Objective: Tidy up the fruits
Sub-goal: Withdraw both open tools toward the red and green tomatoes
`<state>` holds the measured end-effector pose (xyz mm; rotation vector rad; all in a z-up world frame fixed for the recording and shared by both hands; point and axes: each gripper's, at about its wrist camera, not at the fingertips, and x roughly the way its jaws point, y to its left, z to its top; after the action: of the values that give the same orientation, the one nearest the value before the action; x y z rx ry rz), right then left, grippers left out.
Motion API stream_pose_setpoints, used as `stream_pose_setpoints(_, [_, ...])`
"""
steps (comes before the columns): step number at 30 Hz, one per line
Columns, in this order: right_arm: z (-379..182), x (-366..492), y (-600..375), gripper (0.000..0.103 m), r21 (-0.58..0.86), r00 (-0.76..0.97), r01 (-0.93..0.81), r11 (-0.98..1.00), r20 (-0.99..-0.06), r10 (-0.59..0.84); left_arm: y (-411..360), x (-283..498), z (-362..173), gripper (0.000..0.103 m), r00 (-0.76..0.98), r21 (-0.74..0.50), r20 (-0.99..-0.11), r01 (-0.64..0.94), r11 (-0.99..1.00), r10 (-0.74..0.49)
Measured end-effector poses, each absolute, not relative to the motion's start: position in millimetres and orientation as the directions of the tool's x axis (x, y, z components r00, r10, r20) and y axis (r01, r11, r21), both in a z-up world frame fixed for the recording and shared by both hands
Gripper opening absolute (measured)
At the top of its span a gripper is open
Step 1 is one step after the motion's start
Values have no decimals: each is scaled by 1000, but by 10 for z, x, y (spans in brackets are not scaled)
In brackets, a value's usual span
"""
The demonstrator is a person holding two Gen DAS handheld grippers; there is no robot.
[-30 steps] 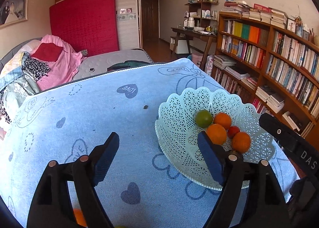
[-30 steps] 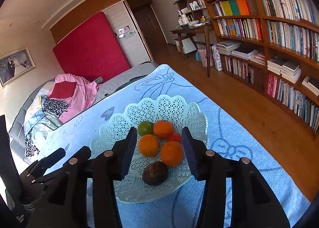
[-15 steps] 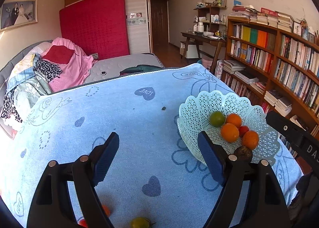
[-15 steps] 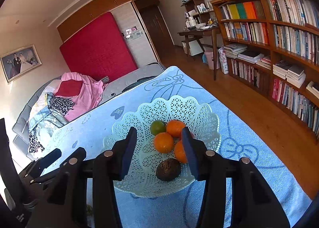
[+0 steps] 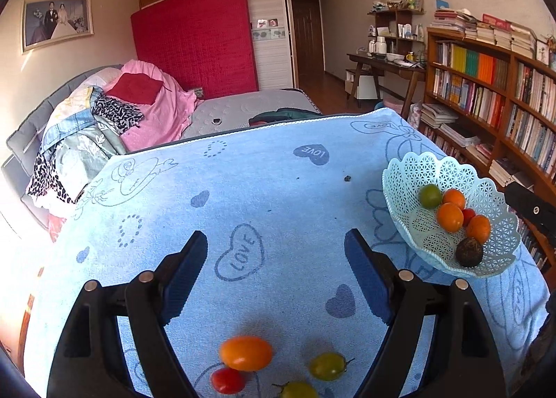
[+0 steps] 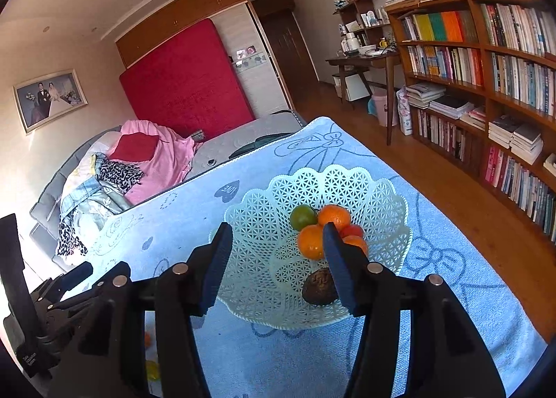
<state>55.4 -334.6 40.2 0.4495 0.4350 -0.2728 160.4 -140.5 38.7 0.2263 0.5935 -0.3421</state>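
Pale-green lattice basket holds oranges and lime; both claws gape empty.

blue cloth carries basket, tomatoes.

A pale lattice basket on the blue cloth holds a green fruit, three oranges, a small red one and a dark brown one. Four small tomatoes lie loose on the cloth, well apart from it.
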Motion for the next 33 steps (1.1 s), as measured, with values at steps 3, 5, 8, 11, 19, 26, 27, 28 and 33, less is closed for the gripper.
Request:
stream_pose_setpoints(3, [409, 566, -3282, 56, 354, 876, 331, 874, -460, -145, -1269, 1608, 389, 81, 783, 120, -580, 356, 927, -226])
stream_pose_setpoints(5, [411, 570, -3234, 56, 351, 877, 320, 880, -461, -135, -1198, 1603, 393, 81, 785, 123, -582, 343, 931, -212])
stream_pose_setpoints(8, [409, 587, -3144, 56, 346, 879, 302, 889, -463, -118, -1076, 1596, 390, 81, 789, 130, -584, 323, 937, -191])
stream_pose_setpoints(11, [400, 605, -3049, 56, 341, 879, 282, 897, -467, -99, -966, 1584, 379, 81, 792, 136, -586, 305, 943, -171])
stream_pose_setpoints(19, [330, 670, -2807, 56, 331, 872, 217, 918, -488, -30, -666, 1561, 303, 81, 784, 135, -608, 261, 956, -128])
stream_pose_setpoints(26, [256, 714, -2630, 56, 320, 861, 180, 930, -509, 9, -473, 1526, 167, 81, 762, 127, -638, 244, 961, -109])
stream_pose_setpoints(27, [248, 726, -2617, 56, 320, 858, 175, 931, -513, 15, -452, 1512, 148, 81, 760, 127, -641, 243, 962, -107])
stream_pose_setpoints(28, [236, 732, -2601, 56, 319, 856, 171, 932, -516, 19, -433, 1500, 129, 81, 758, 127, -644, 242, 962, -106])
stream_pose_setpoints(33, [165, 784, -2510, 56, 315, 843, 145, 938, -536, 50, -393, 1432, 33, 81, 744, 133, -660, 249, 959, -101])
